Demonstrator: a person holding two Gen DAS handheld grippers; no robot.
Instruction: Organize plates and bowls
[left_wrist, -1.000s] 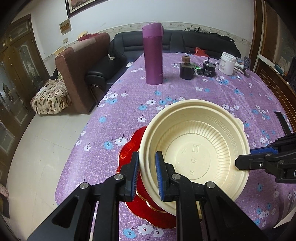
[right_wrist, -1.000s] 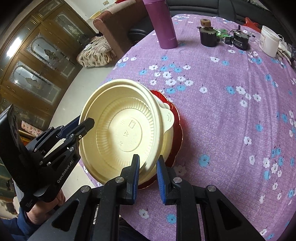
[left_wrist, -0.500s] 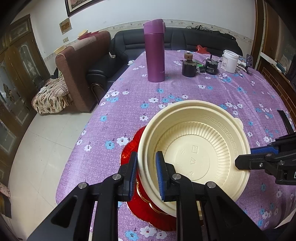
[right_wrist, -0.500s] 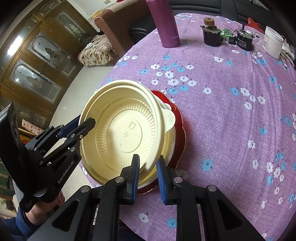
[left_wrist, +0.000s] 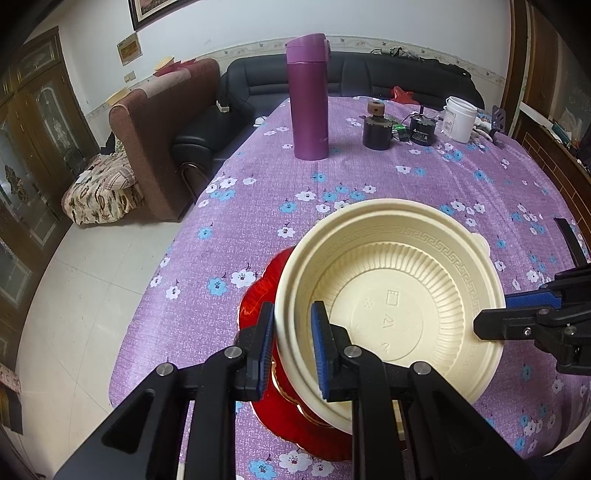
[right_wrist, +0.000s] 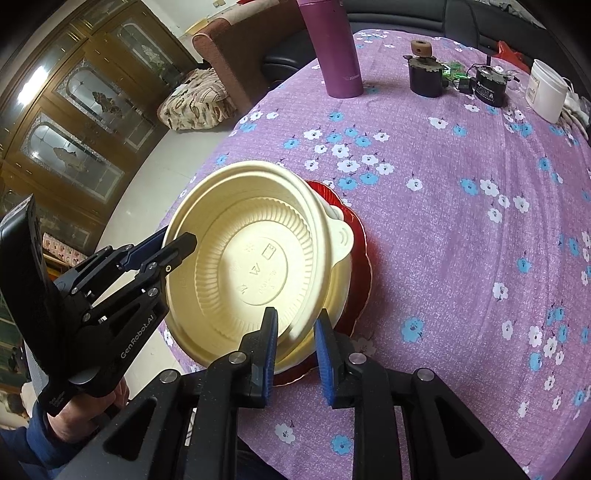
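Observation:
A cream plastic bowl (left_wrist: 391, 291) is nested on a second cream bowl (right_wrist: 341, 273) with a small handle tab, over a red plate (left_wrist: 258, 306) on the purple flowered tablecloth. My left gripper (left_wrist: 291, 350) is shut on the top bowl's near-left rim. My right gripper (right_wrist: 293, 354) is shut on the bowl's rim at the opposite side; it also shows in the left wrist view (left_wrist: 517, 314). The top bowl sits tilted. The red plate also shows in the right wrist view (right_wrist: 360, 258).
At the table's far end stand a tall purple flask (left_wrist: 308, 98), a dark jar with a wooden lid (left_wrist: 376, 127), a small black device (left_wrist: 421, 131) and a white tub (left_wrist: 459, 119). Sofas (left_wrist: 162, 129) and the table edge lie to the left.
Both grippers keep hold of the cream bowl. The bowl and grippers have drawn back slightly toward the table's near edge, and the far objects look a little farther off.

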